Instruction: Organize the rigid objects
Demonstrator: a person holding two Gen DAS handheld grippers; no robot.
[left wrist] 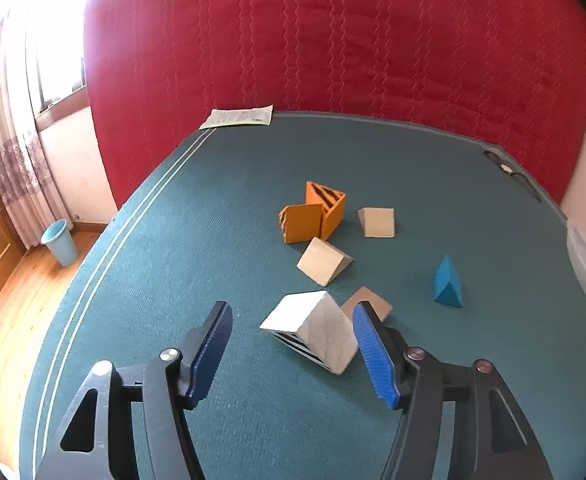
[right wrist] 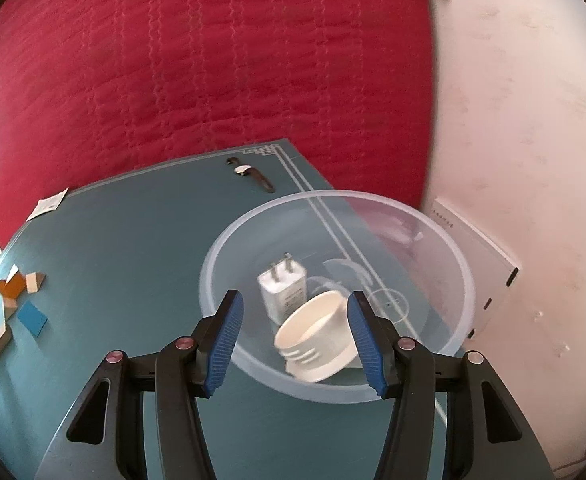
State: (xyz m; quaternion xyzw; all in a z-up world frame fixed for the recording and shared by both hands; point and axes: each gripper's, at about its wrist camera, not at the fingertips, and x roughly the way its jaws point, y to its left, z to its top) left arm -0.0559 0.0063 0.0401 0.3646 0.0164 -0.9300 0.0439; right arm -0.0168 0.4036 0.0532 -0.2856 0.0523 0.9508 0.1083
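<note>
On the teal table mat (left wrist: 213,240) lie several wedge blocks: two orange ones (left wrist: 325,208), pale wooden ones (left wrist: 323,260), a blue one (left wrist: 447,284) and a brown one (left wrist: 369,304). My left gripper (left wrist: 291,307) is open around a white wedge block (left wrist: 313,328), which rests on the mat close to the right pad and well apart from the left pad. My right gripper (right wrist: 295,294) is open above a clear plastic bowl (right wrist: 467,280). In the bowl lie a white charger plug (right wrist: 283,288) and a cream round cup (right wrist: 313,332), slightly blurred, near the right finger.
A wristwatch (right wrist: 249,172) lies at the far edge of the mat and a paper slip (left wrist: 239,117) at the far corner. A red quilted panel (left wrist: 333,40) backs the table. A white box (right wrist: 477,248) stands right of the bowl. A light blue bin (left wrist: 59,242) sits on the floor.
</note>
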